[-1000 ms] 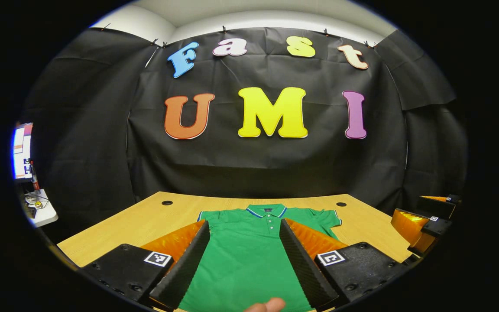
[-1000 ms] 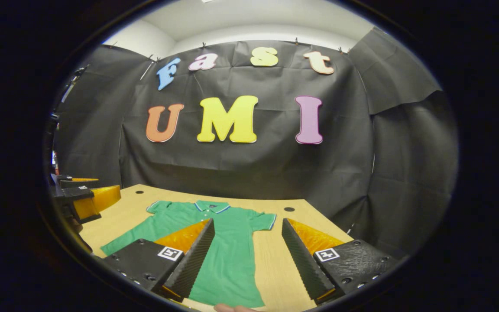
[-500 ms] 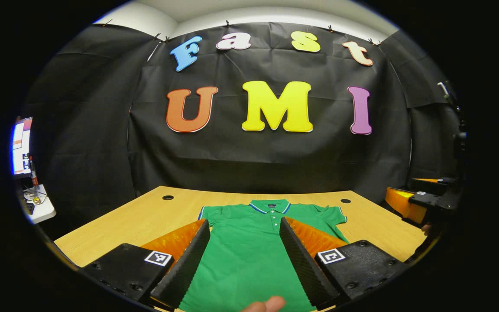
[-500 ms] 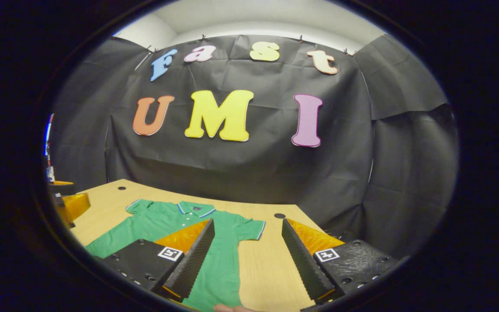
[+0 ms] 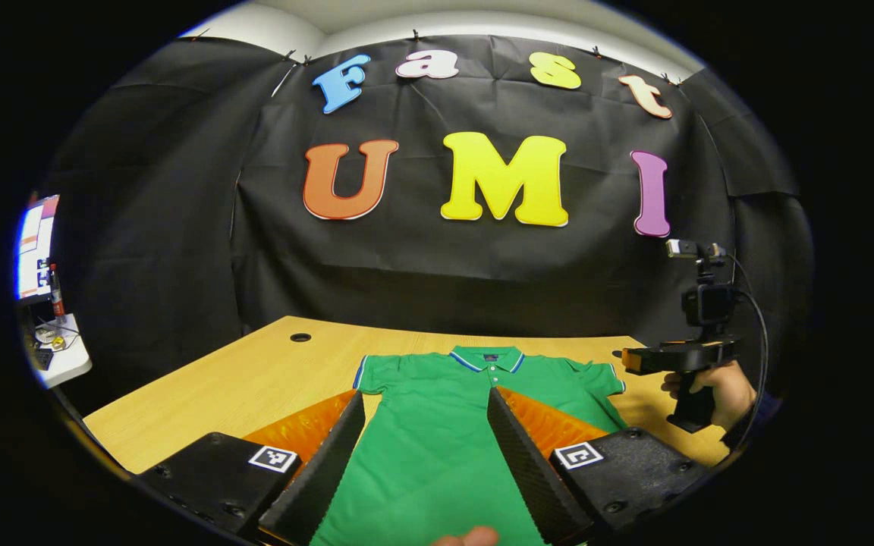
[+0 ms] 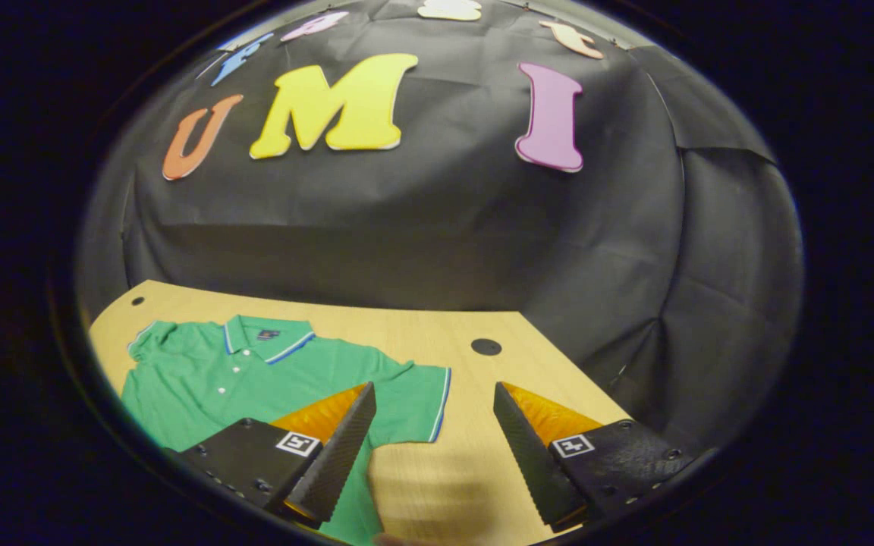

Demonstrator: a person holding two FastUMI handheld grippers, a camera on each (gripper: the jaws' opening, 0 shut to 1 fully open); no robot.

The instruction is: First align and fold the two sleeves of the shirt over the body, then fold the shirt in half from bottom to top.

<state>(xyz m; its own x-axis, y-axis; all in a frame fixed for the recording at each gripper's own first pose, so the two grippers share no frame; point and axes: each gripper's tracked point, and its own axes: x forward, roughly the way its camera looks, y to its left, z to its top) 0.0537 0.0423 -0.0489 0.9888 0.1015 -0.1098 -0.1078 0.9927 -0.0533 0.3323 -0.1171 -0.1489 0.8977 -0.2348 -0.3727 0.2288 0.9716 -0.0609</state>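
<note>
You are seeing no readable text here: the square markers on the left gripper are showing patterns, not words.

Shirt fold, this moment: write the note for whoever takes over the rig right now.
Left gripper: open, above the shirt body, holding nothing.
Right gripper: open, empty, aimed by the shirt's sleeve at its side; the hand holding it shows in the left gripper view.
Shirt: flat, face up on the table, collar toward the wall, both sleeves spread out.
Done: nothing folded.
Left: fold both sleeves over the body, then fold bottom to top.
</note>
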